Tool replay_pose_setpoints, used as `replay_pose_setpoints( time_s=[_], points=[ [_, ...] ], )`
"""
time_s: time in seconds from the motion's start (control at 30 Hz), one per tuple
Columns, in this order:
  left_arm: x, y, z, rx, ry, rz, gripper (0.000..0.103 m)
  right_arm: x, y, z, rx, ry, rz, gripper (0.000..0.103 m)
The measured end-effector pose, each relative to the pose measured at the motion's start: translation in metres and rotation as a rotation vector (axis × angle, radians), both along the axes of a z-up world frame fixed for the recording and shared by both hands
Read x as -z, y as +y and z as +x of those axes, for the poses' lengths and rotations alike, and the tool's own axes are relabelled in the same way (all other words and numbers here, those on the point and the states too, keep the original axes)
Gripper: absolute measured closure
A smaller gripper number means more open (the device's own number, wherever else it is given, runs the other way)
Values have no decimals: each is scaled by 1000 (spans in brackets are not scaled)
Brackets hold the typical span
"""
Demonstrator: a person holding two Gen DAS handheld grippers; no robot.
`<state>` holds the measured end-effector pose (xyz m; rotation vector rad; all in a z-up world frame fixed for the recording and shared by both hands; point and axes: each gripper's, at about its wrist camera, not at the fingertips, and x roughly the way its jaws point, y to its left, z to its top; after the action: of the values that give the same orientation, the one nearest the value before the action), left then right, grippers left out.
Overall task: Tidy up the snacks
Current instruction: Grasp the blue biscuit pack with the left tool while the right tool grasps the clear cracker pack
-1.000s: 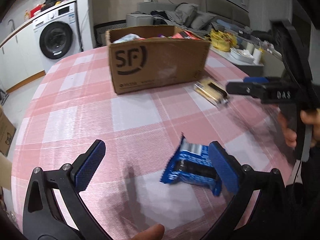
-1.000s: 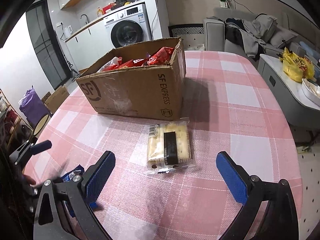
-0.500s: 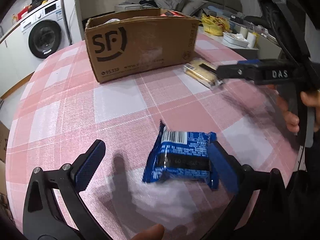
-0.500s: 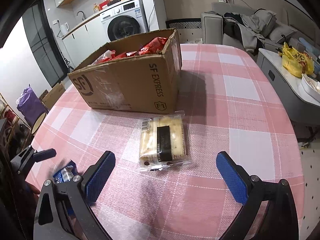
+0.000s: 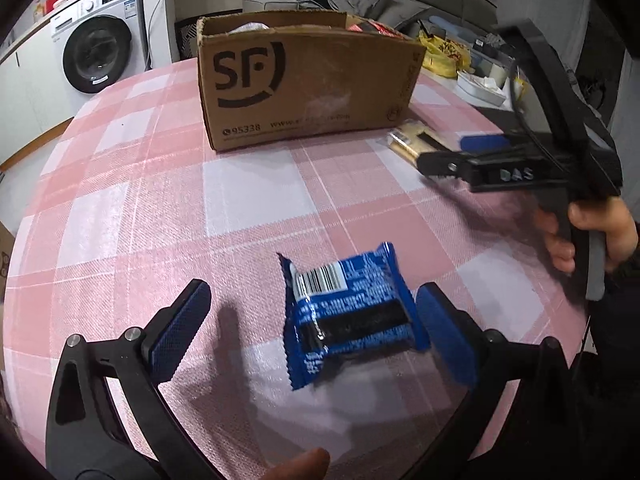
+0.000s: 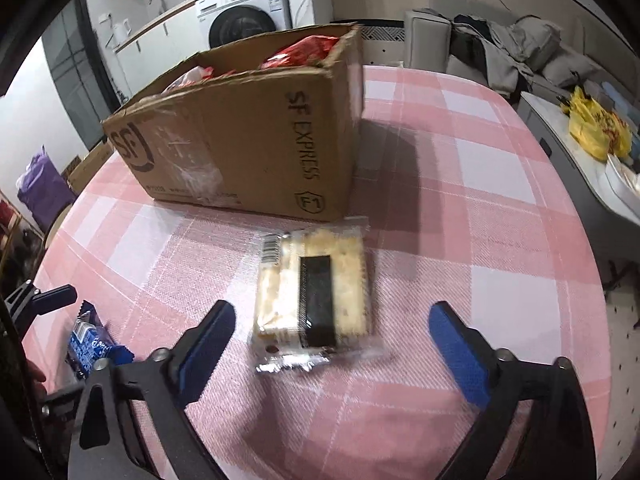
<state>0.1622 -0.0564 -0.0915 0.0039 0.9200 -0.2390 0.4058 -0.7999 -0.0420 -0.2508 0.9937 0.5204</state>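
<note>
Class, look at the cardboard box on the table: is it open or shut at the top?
Open. The cardboard box has no closed flaps on top, and red snack packets show above its rim.

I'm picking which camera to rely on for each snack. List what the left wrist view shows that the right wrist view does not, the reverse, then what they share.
Only the left wrist view: the blue packet in full, barcode up, between the open left hand-held gripper pads, and the hand holding the other tool.

Only the right wrist view: the clear cracker pack in full, between the closing right hand-held gripper pads without touching them, and red packets in the box.

Both: the cardboard box, the checked tablecloth, the washing machine.
</note>
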Motion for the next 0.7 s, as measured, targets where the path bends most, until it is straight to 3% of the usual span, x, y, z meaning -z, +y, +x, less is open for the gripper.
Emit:
replay_pose_setpoints(
  time_s=[0.1,0.2,0.27,0.4,0.43,0.7],
  points=[
    [4,-2,-2,6,20,15,1,3,7,0,-12,-17,-27,17],
    [7,-2,-1,23,41,-3,10,3,7,-2,-21,-24,-26,24],
    [7,-3,-2,34,36,-4,18,2,5,-2,-23,-27,-19,28],
    [5,-3,-5,58,9,-24,50,2,4,-2,-33,-31,-10,41],
    [4,-1,-5,59,6,-36,53,2,3,-2,-37,-32,-3,42],
    [1,13,2,13,-9,-95,57,-2,2,-8,-45,-37,32,44]
  ],
)
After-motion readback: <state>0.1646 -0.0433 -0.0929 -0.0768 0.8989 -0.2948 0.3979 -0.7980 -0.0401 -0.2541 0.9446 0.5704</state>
